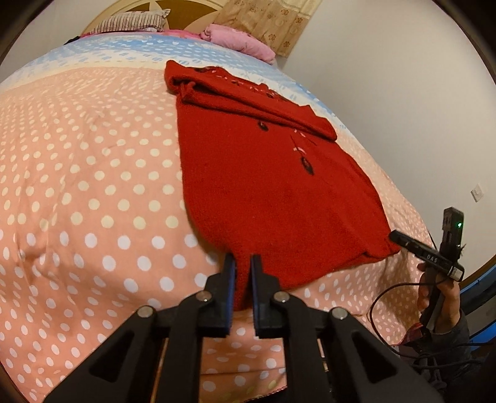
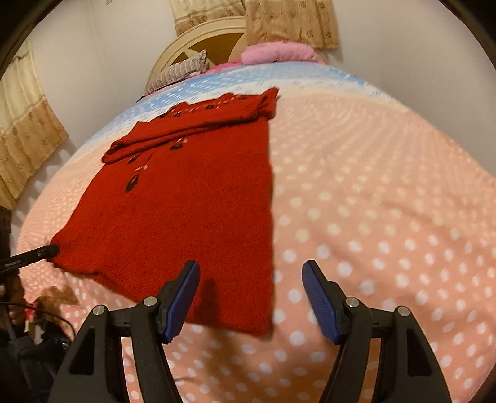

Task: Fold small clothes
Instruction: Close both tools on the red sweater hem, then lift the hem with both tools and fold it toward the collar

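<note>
A red knitted sweater (image 1: 263,186) with dark embroidered flowers lies flat on the polka-dot bed cover, its sleeve folded across the chest. My left gripper (image 1: 243,263) is shut on the sweater's near hem corner. In the right wrist view the sweater (image 2: 186,217) lies left of centre, and my right gripper (image 2: 251,272) is open above its near right corner, holding nothing. In the left wrist view the other gripper (image 1: 427,254) shows at the sweater's far hem corner; whether that one grips the cloth I cannot tell.
The bed cover (image 1: 93,186) is pink with white dots, turning blue near the headboard (image 2: 201,40). A pink pillow (image 1: 241,40) and a striped pillow (image 1: 130,23) lie at the head. White walls and curtains (image 2: 24,139) flank the bed. A black cable (image 1: 390,294) hangs by the hand.
</note>
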### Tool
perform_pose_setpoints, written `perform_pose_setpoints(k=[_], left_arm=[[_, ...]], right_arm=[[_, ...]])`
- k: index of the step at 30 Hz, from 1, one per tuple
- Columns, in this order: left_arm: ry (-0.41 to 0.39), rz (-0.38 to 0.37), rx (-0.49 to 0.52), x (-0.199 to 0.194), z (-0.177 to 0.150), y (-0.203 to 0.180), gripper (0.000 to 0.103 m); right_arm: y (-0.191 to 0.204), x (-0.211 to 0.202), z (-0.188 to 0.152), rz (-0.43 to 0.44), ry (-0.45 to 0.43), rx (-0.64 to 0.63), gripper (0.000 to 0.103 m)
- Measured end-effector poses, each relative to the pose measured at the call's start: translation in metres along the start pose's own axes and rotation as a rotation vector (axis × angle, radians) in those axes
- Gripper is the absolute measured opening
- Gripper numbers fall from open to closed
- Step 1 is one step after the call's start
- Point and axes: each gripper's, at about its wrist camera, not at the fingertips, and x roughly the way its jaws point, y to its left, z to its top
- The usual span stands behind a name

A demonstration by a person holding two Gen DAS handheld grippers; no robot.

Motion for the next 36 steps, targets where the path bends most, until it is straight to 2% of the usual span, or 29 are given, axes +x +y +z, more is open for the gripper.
perform_pose_setpoints(k=[2,3,4,5,6,9,11,13,17,18,19,22,26,32,36], left_arm=[[-0.010,-0.013,-0.003,-0.003,0.001,0.002,0.010],[-0.014,-0.019,-0.006,-0.004,0.002,0.003,0.010],[-0.015,-0.024,-0.013,-0.004,0.003,0.005,0.010],[-0.013,-0.025,-0.020,-0.003,0.003,0.007,0.010],[-0.009,-0.024,-0.022,-0.002,0.002,0.007,0.010],[0.014,-0.005,-0.015,0.004,-0.001,0.006,0.010],[0.037,0.021,-0.020,0.010,-0.004,0.005,0.011],[0.033,0.020,-0.025,0.010,-0.006,0.005,0.015],[0.036,0.011,-0.027,0.011,-0.007,0.004,0.015],[0.037,0.006,-0.012,0.011,-0.007,0.002,0.015],[0.040,0.005,0.006,0.011,-0.007,0.001,0.008],[-0.002,-0.028,-0.006,0.001,-0.003,0.004,0.008],[-0.089,-0.054,-0.013,-0.024,0.009,0.011,0.008],[-0.083,-0.088,-0.020,-0.025,0.013,0.013,0.005],[-0.090,-0.084,-0.001,-0.024,0.018,0.009,0.005]], right_arm=[[0.003,0.002,-0.002,0.016,0.009,0.000,0.068],[0.004,0.001,-0.004,0.021,0.009,-0.006,0.061],[0.005,0.002,-0.004,0.029,0.017,-0.008,0.045],[0.004,0.003,-0.005,0.041,0.026,-0.006,0.036],[0.004,0.003,-0.007,0.049,0.032,-0.004,0.029],[0.001,0.003,-0.010,0.058,0.032,-0.005,0.019],[-0.002,0.002,-0.010,0.068,0.030,0.003,0.017],[-0.002,0.002,-0.010,0.071,0.029,0.002,0.016],[-0.003,0.002,-0.011,0.077,0.021,0.002,0.016],[-0.003,0.001,-0.011,0.080,0.017,-0.001,0.016],[-0.002,-0.001,-0.011,0.089,0.009,-0.006,0.009],[0.006,-0.018,-0.009,0.144,-0.059,-0.037,0.007],[0.005,-0.042,-0.001,0.161,-0.152,-0.037,0.007],[-0.007,-0.040,0.002,0.181,-0.153,0.025,0.007],[-0.004,-0.047,0.012,0.208,-0.176,0.029,0.007]])
